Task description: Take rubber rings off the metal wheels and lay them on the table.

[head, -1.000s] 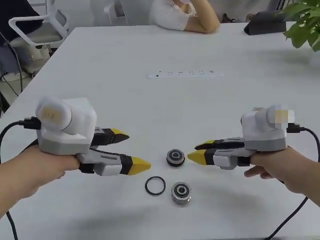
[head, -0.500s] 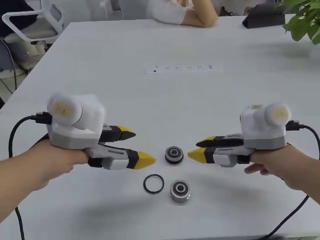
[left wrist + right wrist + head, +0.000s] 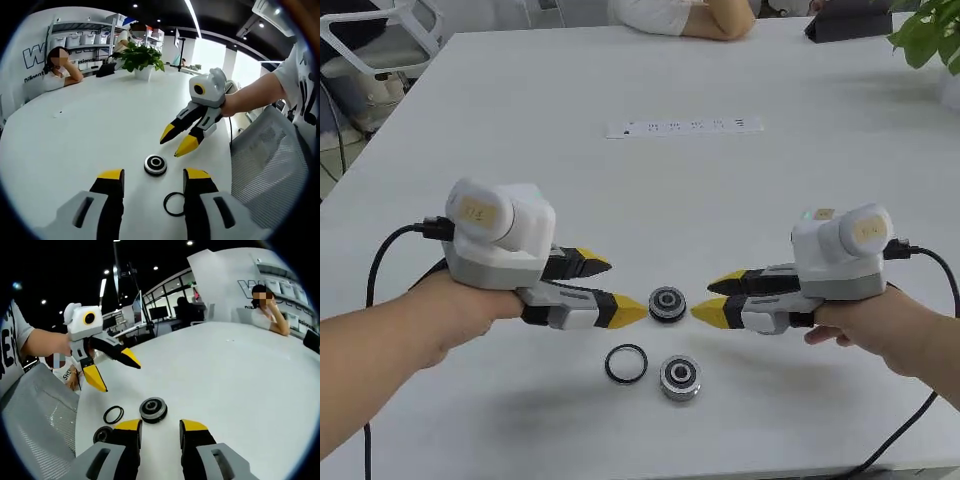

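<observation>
Both open, holding nothing: left gripper and right gripper flank a wheel at frame center; rubber ring and second wheel lie just below, lower center.

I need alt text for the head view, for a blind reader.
Both open, the left tool and the right tool point at a metal wheel between them on a white table. A loose rubber ring and a second wheel lie nearer the camera.

left gripper, jaws parted, pointing inward; right gripper, jaws parted, facing it, tips near
</observation>
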Motion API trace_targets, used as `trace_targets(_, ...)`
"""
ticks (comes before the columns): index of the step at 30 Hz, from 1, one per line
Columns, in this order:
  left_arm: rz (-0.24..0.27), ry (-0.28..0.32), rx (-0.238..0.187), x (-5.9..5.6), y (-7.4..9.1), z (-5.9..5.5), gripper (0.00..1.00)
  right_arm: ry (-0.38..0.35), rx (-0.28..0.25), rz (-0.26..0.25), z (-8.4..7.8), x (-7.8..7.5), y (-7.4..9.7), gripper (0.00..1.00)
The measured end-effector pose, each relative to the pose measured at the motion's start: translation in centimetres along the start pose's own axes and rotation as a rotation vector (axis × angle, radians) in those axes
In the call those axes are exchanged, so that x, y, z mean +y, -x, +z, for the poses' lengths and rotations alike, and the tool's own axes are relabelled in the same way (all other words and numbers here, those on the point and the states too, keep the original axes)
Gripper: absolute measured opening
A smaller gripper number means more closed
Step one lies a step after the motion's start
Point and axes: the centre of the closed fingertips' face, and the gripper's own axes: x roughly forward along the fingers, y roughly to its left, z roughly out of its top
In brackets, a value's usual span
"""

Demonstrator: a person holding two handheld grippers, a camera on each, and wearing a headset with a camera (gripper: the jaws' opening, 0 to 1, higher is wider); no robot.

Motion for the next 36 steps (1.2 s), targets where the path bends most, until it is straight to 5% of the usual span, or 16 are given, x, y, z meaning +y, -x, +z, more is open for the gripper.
trace_targets(36, -0.064, -0.004, 0.053, -0.8, -5.1, -0.7, 0.19, 0.021, 0.0, 0.009, -0.7, 0.0, 0.0, 0.29)
